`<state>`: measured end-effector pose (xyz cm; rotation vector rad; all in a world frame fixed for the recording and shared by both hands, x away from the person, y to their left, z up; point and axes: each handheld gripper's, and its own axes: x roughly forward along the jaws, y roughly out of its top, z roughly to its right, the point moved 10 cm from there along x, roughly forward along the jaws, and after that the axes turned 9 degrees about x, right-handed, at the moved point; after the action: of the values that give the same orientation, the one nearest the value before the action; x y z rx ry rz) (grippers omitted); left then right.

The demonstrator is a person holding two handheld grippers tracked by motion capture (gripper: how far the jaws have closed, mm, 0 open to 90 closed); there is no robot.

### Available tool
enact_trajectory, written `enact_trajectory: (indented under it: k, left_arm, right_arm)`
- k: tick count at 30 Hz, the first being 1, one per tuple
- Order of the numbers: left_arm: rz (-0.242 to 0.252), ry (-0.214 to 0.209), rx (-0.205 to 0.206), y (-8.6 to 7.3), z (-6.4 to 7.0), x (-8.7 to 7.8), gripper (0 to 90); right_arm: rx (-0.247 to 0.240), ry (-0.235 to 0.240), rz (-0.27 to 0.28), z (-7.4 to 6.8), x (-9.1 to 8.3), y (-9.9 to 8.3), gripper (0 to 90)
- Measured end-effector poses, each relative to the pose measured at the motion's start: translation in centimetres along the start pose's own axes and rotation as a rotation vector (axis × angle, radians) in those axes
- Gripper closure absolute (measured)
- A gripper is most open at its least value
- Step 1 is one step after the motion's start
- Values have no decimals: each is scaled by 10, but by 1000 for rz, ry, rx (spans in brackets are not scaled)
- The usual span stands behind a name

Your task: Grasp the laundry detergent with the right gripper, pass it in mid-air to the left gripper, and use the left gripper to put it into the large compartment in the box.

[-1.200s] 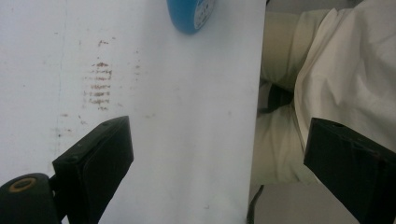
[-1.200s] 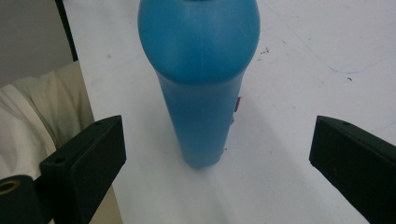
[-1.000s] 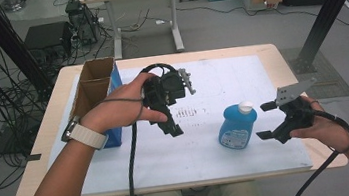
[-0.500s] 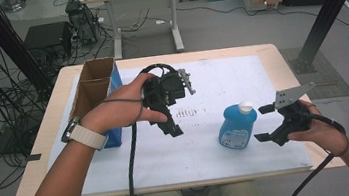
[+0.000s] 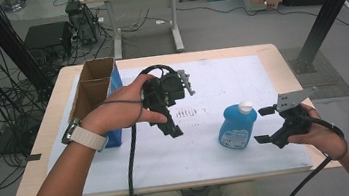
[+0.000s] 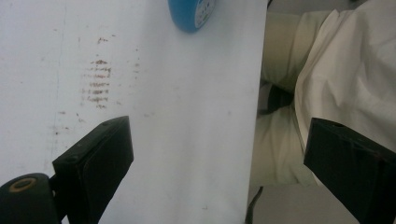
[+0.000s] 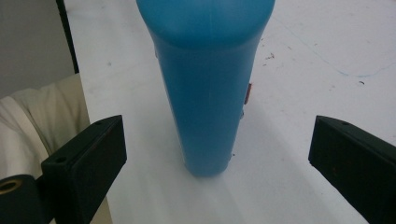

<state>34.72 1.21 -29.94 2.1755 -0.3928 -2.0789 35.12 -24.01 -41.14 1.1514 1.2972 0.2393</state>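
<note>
Right claw [image 5: 265,125]: jaws spread wide, empty, positioned just beside the blue bottle [image 5: 237,126] on its right, not touching. The bottle stands upright with a white cap on the white sheet [image 5: 169,154] covering the surface; in the right gripper view it sits centred between the jaws. Left claw [image 5: 172,126]: jaws apart, empty, held above the sheet near the cardboard box [image 5: 91,88].

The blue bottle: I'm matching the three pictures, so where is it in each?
High view: blue bottle stands right of centre, beside the right claw.
Left gripper view: bottle's edge at the top.
Right gripper view: centre, between open jaws.
Shared landmark: white table mat.
</note>
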Motion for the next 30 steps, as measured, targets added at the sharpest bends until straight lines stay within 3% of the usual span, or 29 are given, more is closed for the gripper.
enact_trajectory:
  k: [30]
  left_arm:
    - [2, 0, -14, -1, 0, 1, 85]
  right_arm:
    - [1, 6, 79, 2, 6, -7, 42]
